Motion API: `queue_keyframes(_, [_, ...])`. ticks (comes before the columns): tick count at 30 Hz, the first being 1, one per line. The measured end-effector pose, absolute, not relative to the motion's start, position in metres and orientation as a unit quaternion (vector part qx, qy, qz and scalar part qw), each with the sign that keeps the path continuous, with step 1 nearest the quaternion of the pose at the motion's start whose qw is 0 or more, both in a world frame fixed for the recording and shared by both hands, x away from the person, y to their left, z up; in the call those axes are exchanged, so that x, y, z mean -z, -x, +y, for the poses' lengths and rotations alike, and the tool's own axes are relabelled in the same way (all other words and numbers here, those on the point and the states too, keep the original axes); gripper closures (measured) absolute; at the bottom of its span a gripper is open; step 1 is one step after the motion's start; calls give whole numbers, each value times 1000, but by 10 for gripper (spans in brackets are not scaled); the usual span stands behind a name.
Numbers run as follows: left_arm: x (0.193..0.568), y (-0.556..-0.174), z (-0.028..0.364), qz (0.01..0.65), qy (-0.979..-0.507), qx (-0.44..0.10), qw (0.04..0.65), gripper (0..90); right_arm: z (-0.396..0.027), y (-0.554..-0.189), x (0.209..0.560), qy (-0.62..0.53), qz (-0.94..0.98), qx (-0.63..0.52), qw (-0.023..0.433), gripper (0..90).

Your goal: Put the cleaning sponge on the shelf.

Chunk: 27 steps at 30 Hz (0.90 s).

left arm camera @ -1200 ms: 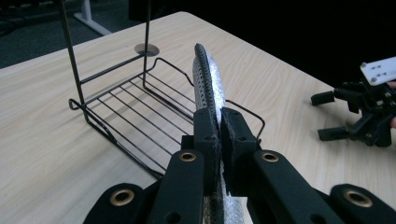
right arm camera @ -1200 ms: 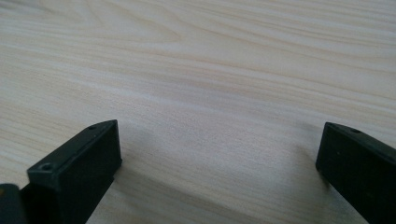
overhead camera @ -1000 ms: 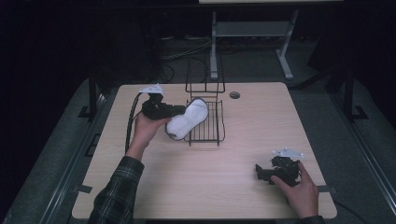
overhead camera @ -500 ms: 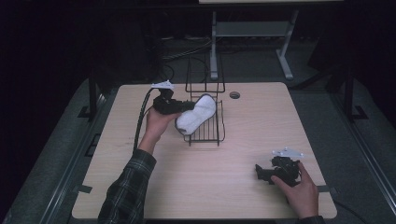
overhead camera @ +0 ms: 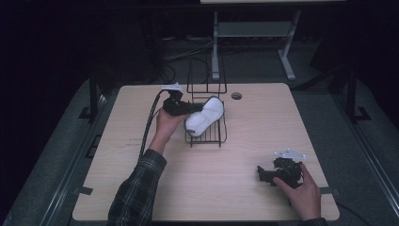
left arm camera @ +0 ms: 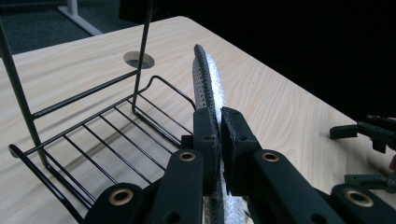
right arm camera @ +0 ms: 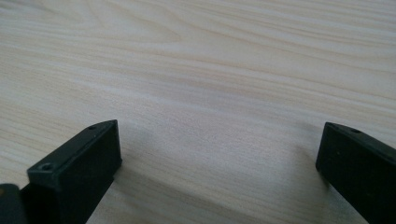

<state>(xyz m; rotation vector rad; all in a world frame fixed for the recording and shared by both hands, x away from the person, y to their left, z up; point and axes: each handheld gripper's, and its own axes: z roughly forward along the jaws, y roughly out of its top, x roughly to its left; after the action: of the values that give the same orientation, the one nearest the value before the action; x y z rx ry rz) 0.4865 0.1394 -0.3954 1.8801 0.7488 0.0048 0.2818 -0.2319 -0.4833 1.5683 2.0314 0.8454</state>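
Slipper already lifted, now over wire rack on bench; not yet set down inside. Left: lower, let go.

Left gripper clenched on slipper's edge; slipper runs forward from jaws, tilted, toe above rack floor.

Right gripper rests on bench near front right, well apart, jaws wide, holding nothing.

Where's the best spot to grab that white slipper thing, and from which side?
Probably its thin edge, as the left gripper does now: the white slipper is flat and stands on edge over the wire rack, so jaws coming from its near end, one per flat side, can pinch the dark-trimmed rim.
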Motion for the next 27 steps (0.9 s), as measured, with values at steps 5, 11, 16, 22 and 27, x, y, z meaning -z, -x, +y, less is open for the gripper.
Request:
queue_keyframes(5, [399, -490, 140, 318, -789, -9, 525, 840, -232, -282, 483, -566, 734, -305, 218, 0])
queue_keyframes(11, [407, -494, 139, 329, -789, -14, 518, 832, -232, -282, 483, -566, 734, -305, 218, 0])
queue_keyframes(16, [410, -496, 140, 336, -793, -23, 508, 815, -232, -282, 483, -567, 734, -305, 218, 0])
queue_keyframes(22, [413, -498, 143, 343, -797, -31, 496, 800, -232, -282, 483, -566, 734, -305, 218, 0])
queue_keyframes(27, [418, -500, 145, 350, -796, -32, 492, 796, -232, -282, 483, -566, 734, -305, 218, 0])
